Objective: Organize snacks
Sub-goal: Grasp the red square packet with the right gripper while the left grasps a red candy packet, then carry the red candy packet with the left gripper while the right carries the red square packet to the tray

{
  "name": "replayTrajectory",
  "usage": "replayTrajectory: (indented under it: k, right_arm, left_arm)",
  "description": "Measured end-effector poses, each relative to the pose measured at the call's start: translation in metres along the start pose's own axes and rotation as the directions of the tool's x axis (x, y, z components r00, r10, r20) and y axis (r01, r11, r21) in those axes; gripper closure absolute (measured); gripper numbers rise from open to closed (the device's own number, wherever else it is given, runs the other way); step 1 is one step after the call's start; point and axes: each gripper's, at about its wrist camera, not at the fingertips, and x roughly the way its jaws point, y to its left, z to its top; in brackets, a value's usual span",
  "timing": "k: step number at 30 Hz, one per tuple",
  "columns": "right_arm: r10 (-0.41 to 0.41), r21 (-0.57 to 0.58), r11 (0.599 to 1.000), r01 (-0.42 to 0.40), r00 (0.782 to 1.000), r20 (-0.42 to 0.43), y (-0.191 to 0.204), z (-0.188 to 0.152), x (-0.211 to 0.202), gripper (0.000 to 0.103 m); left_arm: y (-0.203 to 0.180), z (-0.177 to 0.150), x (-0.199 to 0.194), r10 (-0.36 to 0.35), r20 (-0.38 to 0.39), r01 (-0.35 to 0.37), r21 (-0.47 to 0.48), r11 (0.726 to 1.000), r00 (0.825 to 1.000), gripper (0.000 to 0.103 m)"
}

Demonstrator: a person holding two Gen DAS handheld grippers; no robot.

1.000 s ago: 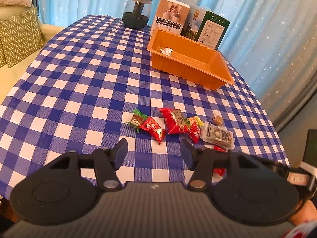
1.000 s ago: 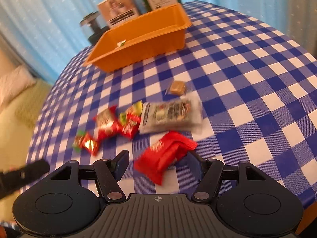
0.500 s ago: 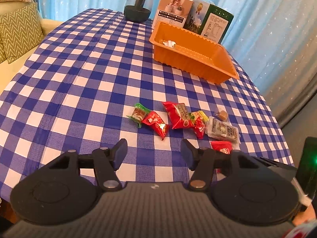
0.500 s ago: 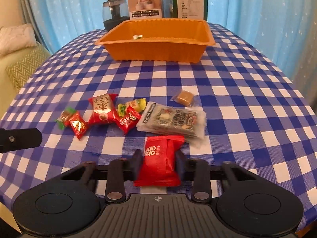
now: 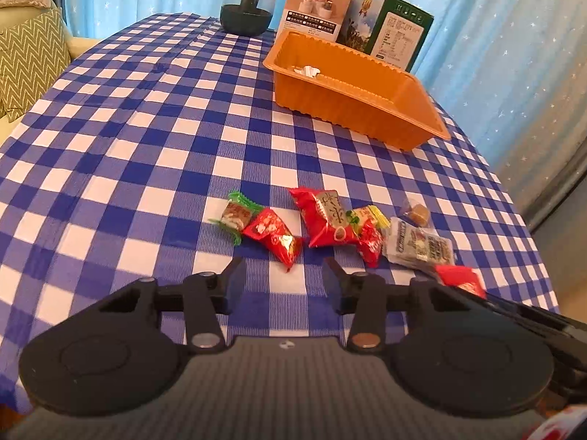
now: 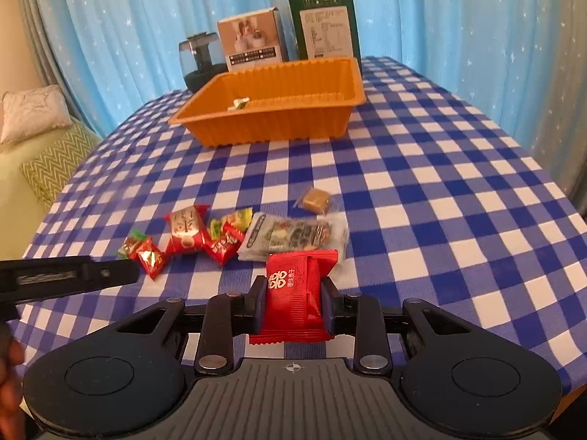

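My right gripper [image 6: 293,289] is shut on a red snack packet [image 6: 295,293] and holds it above the checked tablecloth; the packet also shows in the left wrist view [image 5: 460,280]. My left gripper [image 5: 282,269] is open and empty, just in front of a small red candy [image 5: 275,236] and a green-ended candy [image 5: 234,214]. Further right lie a larger red packet [image 5: 326,216], a yellow-green candy [image 5: 367,216], a grey flat packet [image 5: 418,244] and a brown caramel [image 5: 416,212]. The orange tray [image 5: 367,110] stands beyond, holding one small white wrapper [image 5: 308,70].
Behind the tray stand a dark glass jar [image 5: 247,3], a white box [image 5: 317,7] and a green box [image 5: 392,35]. A sofa with a green zigzag cushion [image 5: 25,62] is at the left. The table edge [image 5: 539,253] drops off at the right, before blue curtains.
My right gripper closed on the red packet and lifted it off the cloth. My left gripper moved slightly closer to the candies, still open.
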Motion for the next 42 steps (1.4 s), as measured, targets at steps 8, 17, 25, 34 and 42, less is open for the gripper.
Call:
replayTrajectory:
  k: [8, 17, 25, 34, 42]
  right_arm:
    - [-0.041, 0.008, 0.999, 0.041, 0.999, 0.009, -0.011, 0.000, 0.005, 0.073]
    - [-0.057, 0.032, 0.998, 0.057, 0.998, 0.003, -0.022, 0.000, 0.008, 0.073]
    - [-0.055, 0.033, 0.998, 0.054, 0.998, 0.009, -0.019, 0.001, 0.006, 0.073]
    - [-0.044, 0.044, 0.998, 0.043, 0.998, 0.041, -0.020, 0.009, -0.010, 0.073]
    - [-0.016, 0.041, 0.999, 0.013, 0.998, 0.069, -0.014, 0.014, -0.028, 0.073]
  left_arm:
    - [0.004, 0.014, 0.033, 0.010, -0.002, -0.010, -0.067, 0.998, 1.000, 0.066]
    - [-0.010, 0.013, 0.047, 0.094, 0.003, -0.094, 0.096, 0.991, 0.996, 0.079]
    - [-0.015, 0.002, 0.040, 0.112, -0.001, -0.110, 0.184, 0.977, 0.994, 0.085]
    - [-0.014, -0.007, 0.008, 0.089, -0.017, -0.086, 0.155, 0.984, 0.996, 0.085]
    - [-0.025, -0.003, -0.019, 0.056, -0.008, -0.055, 0.154, 0.987, 0.998, 0.085]
